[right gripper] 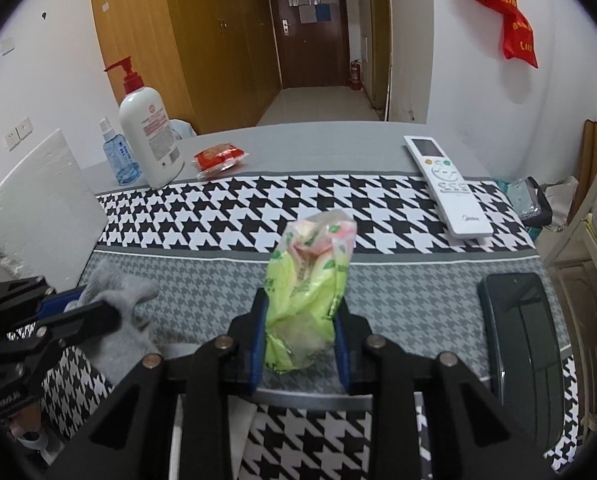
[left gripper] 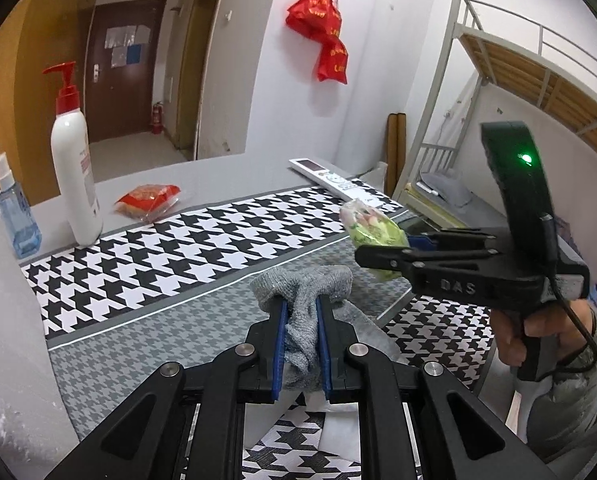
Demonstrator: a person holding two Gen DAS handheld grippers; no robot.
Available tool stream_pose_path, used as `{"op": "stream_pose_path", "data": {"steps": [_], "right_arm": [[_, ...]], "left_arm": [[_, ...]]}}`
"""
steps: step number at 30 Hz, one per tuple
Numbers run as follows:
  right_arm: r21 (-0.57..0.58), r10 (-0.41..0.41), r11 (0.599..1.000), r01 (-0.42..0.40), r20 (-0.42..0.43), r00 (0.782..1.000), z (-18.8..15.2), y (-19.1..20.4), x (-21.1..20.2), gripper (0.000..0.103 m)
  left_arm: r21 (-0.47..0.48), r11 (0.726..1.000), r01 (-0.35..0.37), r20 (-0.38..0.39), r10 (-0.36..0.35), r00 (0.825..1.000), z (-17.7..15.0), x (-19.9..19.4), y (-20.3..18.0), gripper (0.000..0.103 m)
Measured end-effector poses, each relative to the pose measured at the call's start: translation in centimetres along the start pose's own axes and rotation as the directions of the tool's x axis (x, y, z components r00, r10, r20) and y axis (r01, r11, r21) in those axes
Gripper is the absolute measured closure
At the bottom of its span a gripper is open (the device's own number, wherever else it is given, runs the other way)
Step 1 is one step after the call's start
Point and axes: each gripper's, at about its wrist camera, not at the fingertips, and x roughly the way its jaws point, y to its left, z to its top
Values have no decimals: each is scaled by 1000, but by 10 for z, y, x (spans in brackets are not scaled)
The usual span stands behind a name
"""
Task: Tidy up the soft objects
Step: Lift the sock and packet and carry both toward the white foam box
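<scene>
Both grippers are clamping soft things above the houndstooth cloth (right gripper: 226, 208): left gripper (left gripper: 301, 316) pinching a grey knitted sock (left gripper: 304, 292), right gripper (right gripper: 300, 334) squeezing a crumpled green plastic packet (right gripper: 308, 280). Only the right view is showing a dark phone (right gripper: 522, 344); its white remote (right gripper: 446, 186) is possibly reading "Midea".

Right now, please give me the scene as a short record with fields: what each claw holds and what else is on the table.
left claw: shut on grey sock
right claw: shut on green packet
far side of table: pump bottle, blue spray bottle, red packet, white remote
right edge: dark phone
</scene>
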Motion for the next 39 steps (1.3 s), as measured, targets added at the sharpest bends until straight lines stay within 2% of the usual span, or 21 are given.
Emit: {"op": "stream_pose_path", "data": {"steps": [24, 39], "right_arm": [[-1, 18, 1000, -18, 140, 990, -16, 11, -70, 70], [-32, 55, 998, -49, 199, 978, -16, 29, -89, 70]], "left_arm": [[2, 995, -99, 71, 99, 993, 21, -34, -8, 88], [11, 984, -177, 124, 174, 977, 37, -63, -9, 88]]}}
